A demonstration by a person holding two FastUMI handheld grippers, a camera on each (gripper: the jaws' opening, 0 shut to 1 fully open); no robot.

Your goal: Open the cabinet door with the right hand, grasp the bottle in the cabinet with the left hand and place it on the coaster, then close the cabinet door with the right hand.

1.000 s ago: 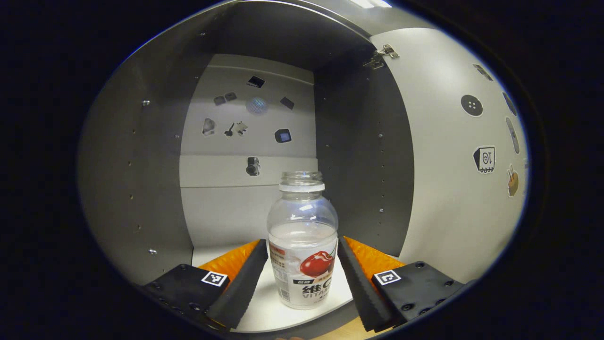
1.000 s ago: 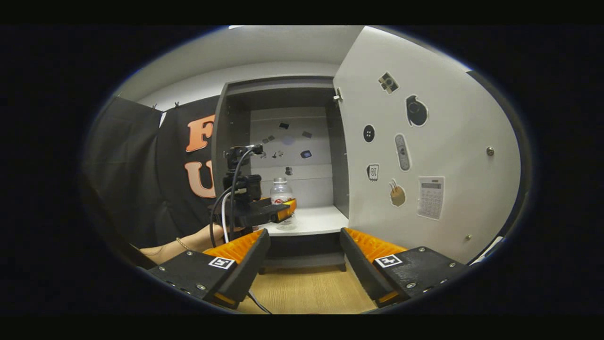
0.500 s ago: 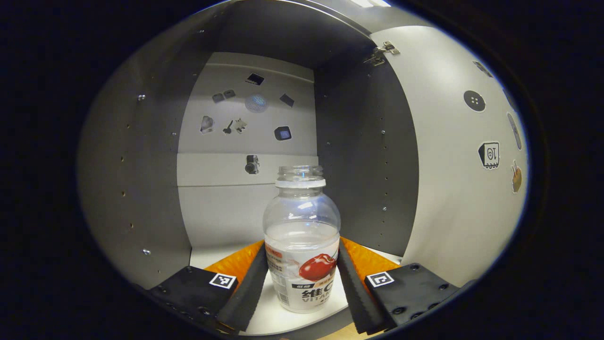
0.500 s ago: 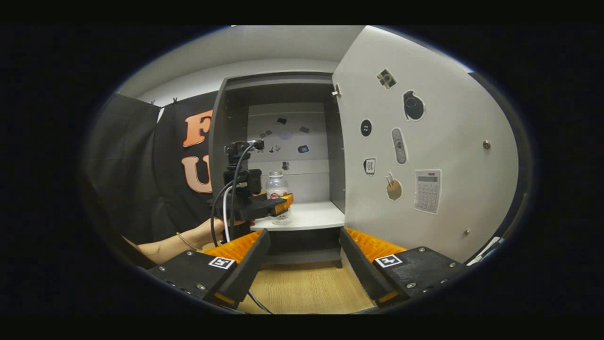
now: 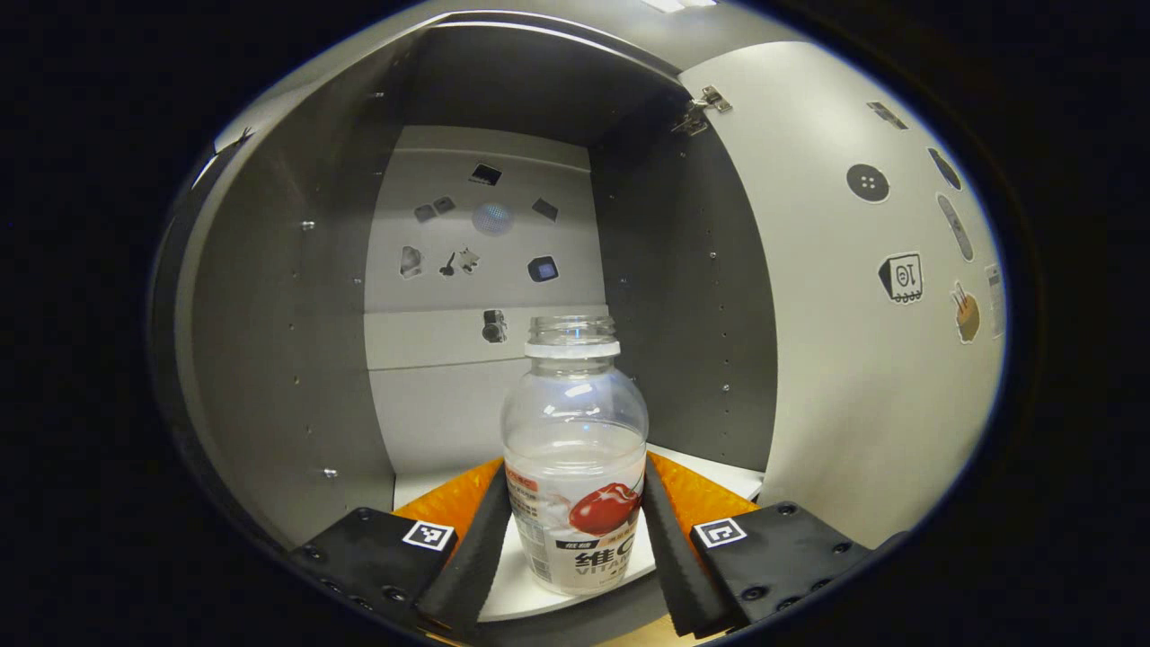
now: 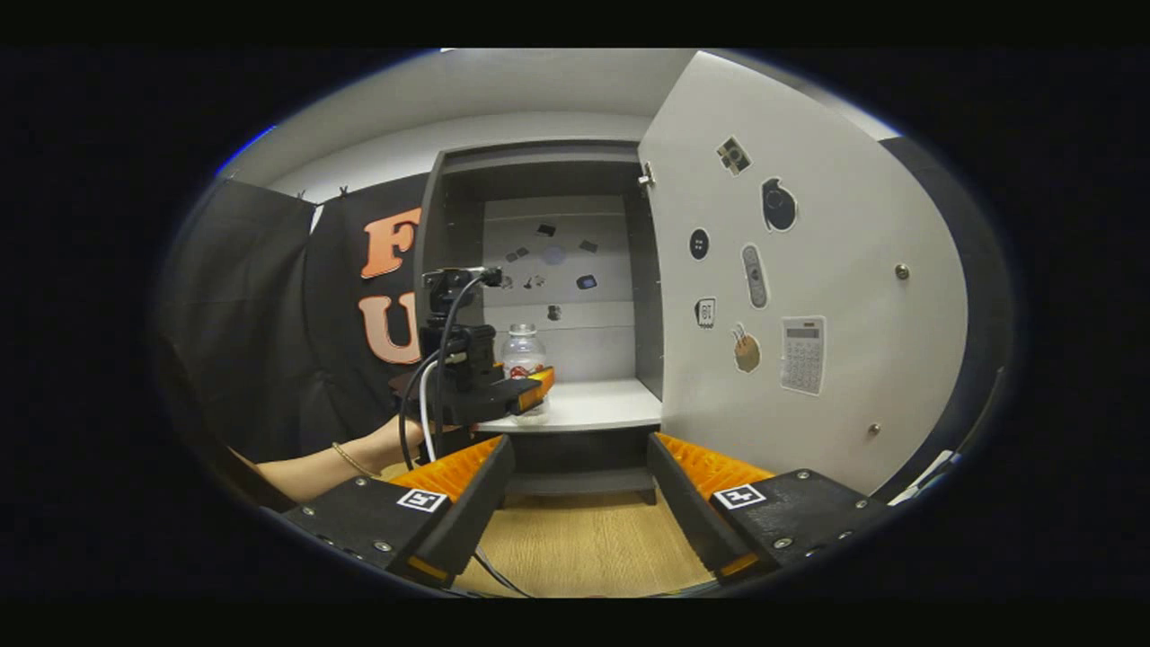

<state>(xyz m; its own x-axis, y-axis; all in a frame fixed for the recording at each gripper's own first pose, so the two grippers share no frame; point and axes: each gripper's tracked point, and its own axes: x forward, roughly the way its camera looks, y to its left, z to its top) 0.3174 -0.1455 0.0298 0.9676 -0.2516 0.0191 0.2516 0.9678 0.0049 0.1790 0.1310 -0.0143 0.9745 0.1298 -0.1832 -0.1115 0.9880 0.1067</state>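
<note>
My left claw [image 5: 575, 530] is clamped on the clear drink bottle [image 5: 575, 449], both fingers pressed against its labelled belly as it stands near the front edge of the white cabinet shelf [image 6: 593, 412]. I'd lift it straight, keep it upright and clear the open door [image 6: 791, 270]. My right claw [image 6: 579, 499] hangs apart and empty over the wooden tabletop [image 6: 584, 548].

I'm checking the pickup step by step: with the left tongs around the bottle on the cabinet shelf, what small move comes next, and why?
Probably lift the bottle slightly off the shelf. The left tongs appear to press both its sides at the label, and the cabinet door stands wide open, so the way out looks free.
</note>
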